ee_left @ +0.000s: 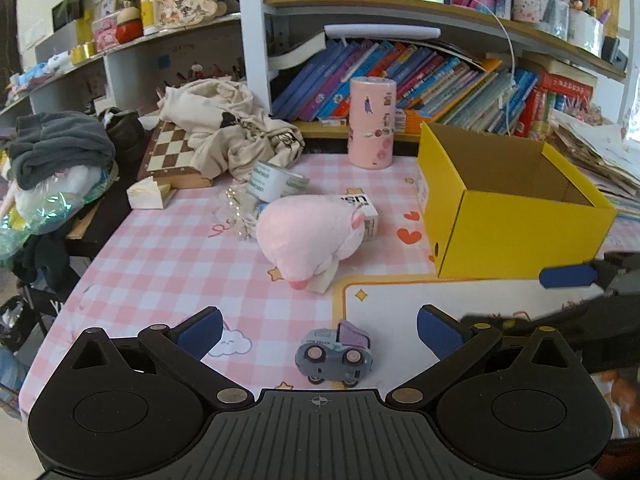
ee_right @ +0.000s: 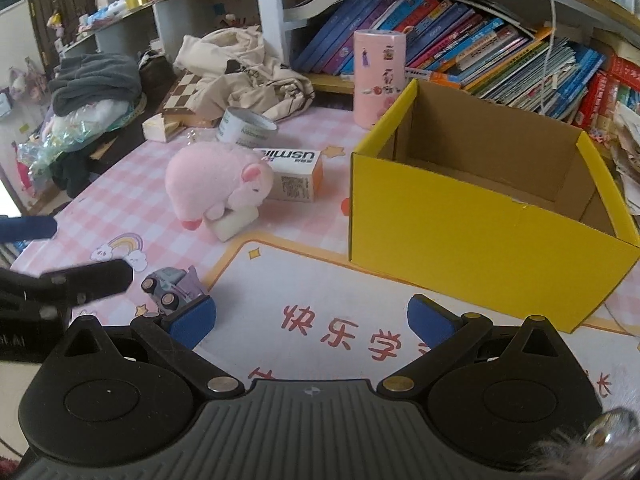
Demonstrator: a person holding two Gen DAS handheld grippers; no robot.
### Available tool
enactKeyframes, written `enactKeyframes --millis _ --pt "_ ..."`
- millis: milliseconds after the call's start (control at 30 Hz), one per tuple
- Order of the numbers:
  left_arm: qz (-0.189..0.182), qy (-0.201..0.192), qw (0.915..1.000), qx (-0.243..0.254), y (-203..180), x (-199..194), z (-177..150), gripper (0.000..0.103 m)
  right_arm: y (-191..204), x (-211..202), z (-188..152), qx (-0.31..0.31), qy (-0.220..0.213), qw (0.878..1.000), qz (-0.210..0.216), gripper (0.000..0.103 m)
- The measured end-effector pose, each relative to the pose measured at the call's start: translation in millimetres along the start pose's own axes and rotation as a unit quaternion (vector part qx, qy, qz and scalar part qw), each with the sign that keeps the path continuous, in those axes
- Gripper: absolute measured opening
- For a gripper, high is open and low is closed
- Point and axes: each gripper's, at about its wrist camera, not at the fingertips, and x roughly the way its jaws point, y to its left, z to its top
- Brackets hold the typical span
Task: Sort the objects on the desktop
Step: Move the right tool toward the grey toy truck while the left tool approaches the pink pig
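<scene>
Jaws of my left gripper [ee_left: 319, 332] stand wide apart, toy car [ee_left: 334, 354] between them, ungripped; right gripper [ee_right: 311, 316] likewise spread, empty.

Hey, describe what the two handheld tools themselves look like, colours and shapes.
Both match. The left tool and right tool each have a matte black ribbed body with a small crosshair mark, two round black discs at the sides, black angled linkage arms with brass-coloured pivot pins, and fingers tipped with textured blue pads. No cables or sleeves are clearly visible.

White carton [ee_left: 366, 216] half behind plush [ee_left: 308, 236]
</scene>
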Motion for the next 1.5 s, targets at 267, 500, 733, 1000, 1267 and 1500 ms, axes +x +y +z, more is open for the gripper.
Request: enactKeyframes --millis 267,500,733,1000,1267,1500 --pt "0.015 -0.005 0.9997 -0.016 -5.4 -1.3 -1.6 0.103 -1.0 6.1 -5.2 -0.02 0.014 0.999 0.029 0.103" --pt "0.01 -0.007 0.9998 -0.018 1.1 5.7 1.7 0.103 7.0 11.1 -4.5 -0.036 0.018 0.999 0.033 0.103" --pt "-0.017 -0.023 0.9996 -0.004 21.7 19.1 18.2 0.103 31.4 19.5 3.9 -0.063 0.023 0.997 0.026 0.103" --pt "-0.055 -0.022 0.9981 0.02 47.3 35.4 26.7 0.103 67.5 41.7 6.7 -0.079 0.062 0.994 0.043 0.102" --pt "-0.076 -0.013 0.9966 0.03 74.6 47.4 27.8 0.103 88.3 68.0 7.3 -0.048 0.1 0.993 0.038 0.098" --pt "-0.099 -0.009 0.9934 0.057 90.0 54.2 28.8 0.103 106.6 87.9 7.5 -0.031 0.125 0.991 0.034 0.09"
